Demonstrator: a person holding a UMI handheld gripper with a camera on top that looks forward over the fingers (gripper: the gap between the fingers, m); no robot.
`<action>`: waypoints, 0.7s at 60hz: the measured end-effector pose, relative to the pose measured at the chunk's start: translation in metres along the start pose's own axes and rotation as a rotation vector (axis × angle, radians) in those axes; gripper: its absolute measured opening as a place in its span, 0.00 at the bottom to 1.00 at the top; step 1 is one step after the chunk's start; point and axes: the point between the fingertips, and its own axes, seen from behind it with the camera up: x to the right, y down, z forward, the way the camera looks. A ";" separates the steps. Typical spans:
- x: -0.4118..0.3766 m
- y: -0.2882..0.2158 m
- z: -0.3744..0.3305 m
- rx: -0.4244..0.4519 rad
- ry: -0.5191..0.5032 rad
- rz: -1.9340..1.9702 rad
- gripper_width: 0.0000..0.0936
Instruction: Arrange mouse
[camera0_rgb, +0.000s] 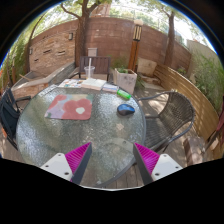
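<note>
Presently, the tool (113, 160) hangs above the near edge of the round glass-topped bench (85, 135), its two fingers spread wide apart and holding nothing; each finger bears one magenta pad (79, 157). One small dark blue computer mouse (125, 109) lies on the bench, well beyond the fingers and slightly towards the right finger's side, apart from the tool. One flat reddish rectangular mouse mat (70, 106) lies on the bench beside the mouse, on its left, not touching it. One small green object (124, 94) sits just behind the mouse; its kind cannot be told. One metal mesh chair (172, 108) stands to the mouse's right. One white square planter (125, 79) stands behind the mouse, before a brick wall (60, 45). No brand, label or writing can be read on any item.
</note>
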 end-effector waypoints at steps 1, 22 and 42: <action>0.004 -0.001 0.012 0.002 0.002 0.007 0.90; 0.035 -0.070 0.212 0.012 -0.014 0.127 0.90; 0.043 -0.114 0.276 0.002 -0.005 0.175 0.86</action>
